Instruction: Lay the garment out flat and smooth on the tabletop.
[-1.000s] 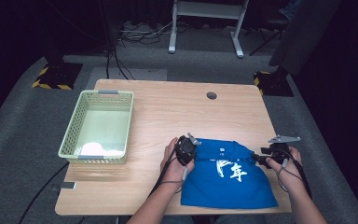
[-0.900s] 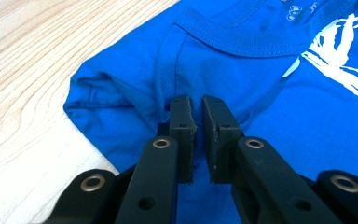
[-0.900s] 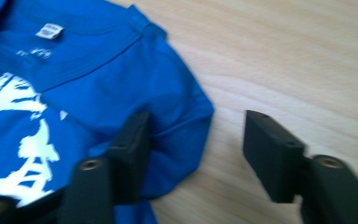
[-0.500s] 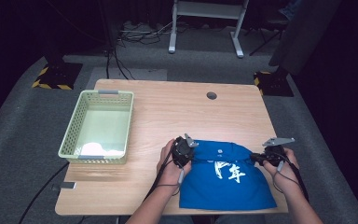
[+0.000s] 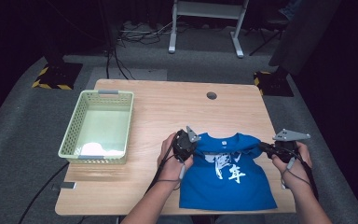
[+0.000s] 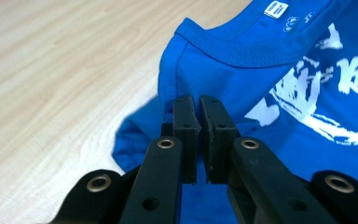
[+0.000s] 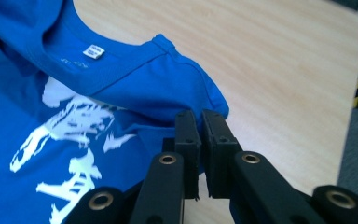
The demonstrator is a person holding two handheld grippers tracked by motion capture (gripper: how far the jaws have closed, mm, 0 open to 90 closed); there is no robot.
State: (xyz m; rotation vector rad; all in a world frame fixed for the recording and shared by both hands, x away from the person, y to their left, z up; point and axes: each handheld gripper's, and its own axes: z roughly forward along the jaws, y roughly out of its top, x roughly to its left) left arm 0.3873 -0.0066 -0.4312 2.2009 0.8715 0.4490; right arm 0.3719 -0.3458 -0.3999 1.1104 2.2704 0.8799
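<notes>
Blue cotton-knit T-shirt (image 5: 226, 179): matt, soft, stitched ribbed collar, chalky white print. Light wooden tabletop (image 5: 168, 109): smooth, faint satin grain. Pale green plastic lattice basket (image 5: 74, 135): slightly glossy. Black left gripper (image 6: 198, 105) pads: matt plastic, brass-looking rivets.

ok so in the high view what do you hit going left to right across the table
green basket → left gripper shut on the shirt's shoulder → blue t-shirt → right gripper shut on the other shoulder
</notes>
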